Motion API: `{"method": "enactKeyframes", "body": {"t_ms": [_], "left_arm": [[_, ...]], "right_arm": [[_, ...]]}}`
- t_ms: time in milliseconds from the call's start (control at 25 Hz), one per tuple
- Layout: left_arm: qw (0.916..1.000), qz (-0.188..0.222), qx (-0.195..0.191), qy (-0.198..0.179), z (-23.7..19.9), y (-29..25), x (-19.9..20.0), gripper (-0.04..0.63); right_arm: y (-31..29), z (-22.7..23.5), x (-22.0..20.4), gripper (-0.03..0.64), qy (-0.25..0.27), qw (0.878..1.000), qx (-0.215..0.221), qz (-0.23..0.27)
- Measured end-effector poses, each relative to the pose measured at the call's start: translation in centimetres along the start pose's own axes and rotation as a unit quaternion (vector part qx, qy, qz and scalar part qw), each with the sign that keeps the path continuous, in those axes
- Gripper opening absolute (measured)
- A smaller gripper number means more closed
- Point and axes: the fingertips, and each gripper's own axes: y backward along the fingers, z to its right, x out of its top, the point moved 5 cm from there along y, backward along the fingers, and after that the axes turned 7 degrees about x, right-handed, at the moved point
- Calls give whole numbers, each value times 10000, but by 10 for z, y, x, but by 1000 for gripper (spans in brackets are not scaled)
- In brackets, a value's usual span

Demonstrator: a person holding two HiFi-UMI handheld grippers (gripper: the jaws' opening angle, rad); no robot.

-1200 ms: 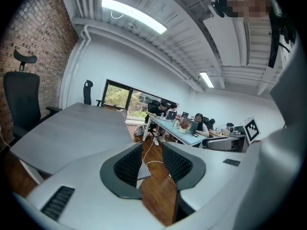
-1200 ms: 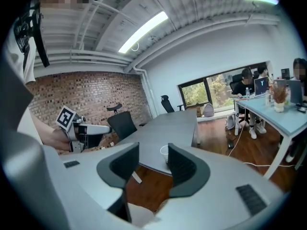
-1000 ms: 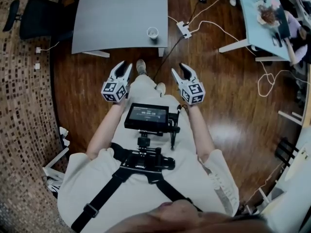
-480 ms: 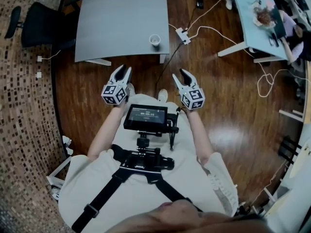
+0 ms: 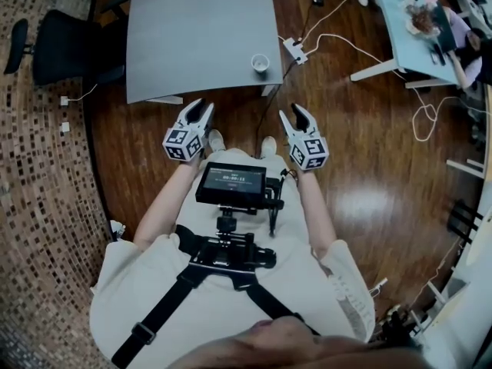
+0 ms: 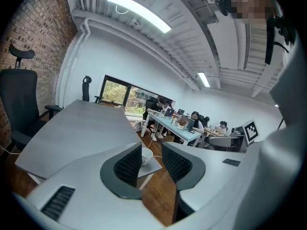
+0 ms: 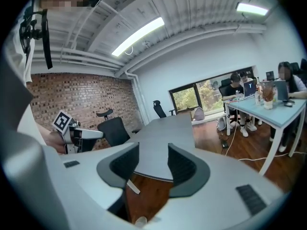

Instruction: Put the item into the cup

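While the person holds both grippers over the wooden floor (image 5: 361, 167), short of the grey table (image 5: 192, 29), the left gripper (image 5: 199, 106) and the right gripper (image 5: 291, 112) each have their fingers spread apart, with nothing clamped.

Container: a single small white cup (image 5: 260, 64) stands upright on the table's near corner. It is ahead of both sets of fingertips and well apart from them. From the head view it lies beyond the space between the two grippers, nearer the right gripper's side. In the left gripper view the same cup appears far off in the gap between the dark ribbed pads (image 6: 128, 166), partly covered by the left-hand pad. Its rim is round and its wall plain white. Its inside is too small to read, so whether anything lies in it cannot be told.

Between its own pads (image 7: 181, 166), the right gripper view shows only the table's edge, a white table leg (image 7: 134, 187) and floor. The left gripper appears off to that view's left.

Which thing is the item cannot be made out in any view.

Beyond the fingers to the left stands a black office chair (image 5: 54, 44). Ahead of the right fingers a white power strip (image 5: 294, 50) lies on the floor just beside the table's corner. The person's chest rig and its screen (image 5: 231, 184) cover the floor behind the fingers.
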Motion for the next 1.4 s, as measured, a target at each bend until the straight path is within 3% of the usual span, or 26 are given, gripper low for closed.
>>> {"method": "enactKeyframes", "body": {"t_ms": [400,1120,1400], "left_arm": [[9994,-322,-152,10,-31,-17,-4,129],[9982,-504,-309,-60,-33,-34,-8,129],[9976,-569,-383,-97,-29,-36,-11,129]], "right_arm": [[-20,-7,-6,199,-99,9996,-247,-19],[-19,-10,-1,199,-14,9985,-538,33],[-23,-17,-2,199,86,9991,-422,23]]}}
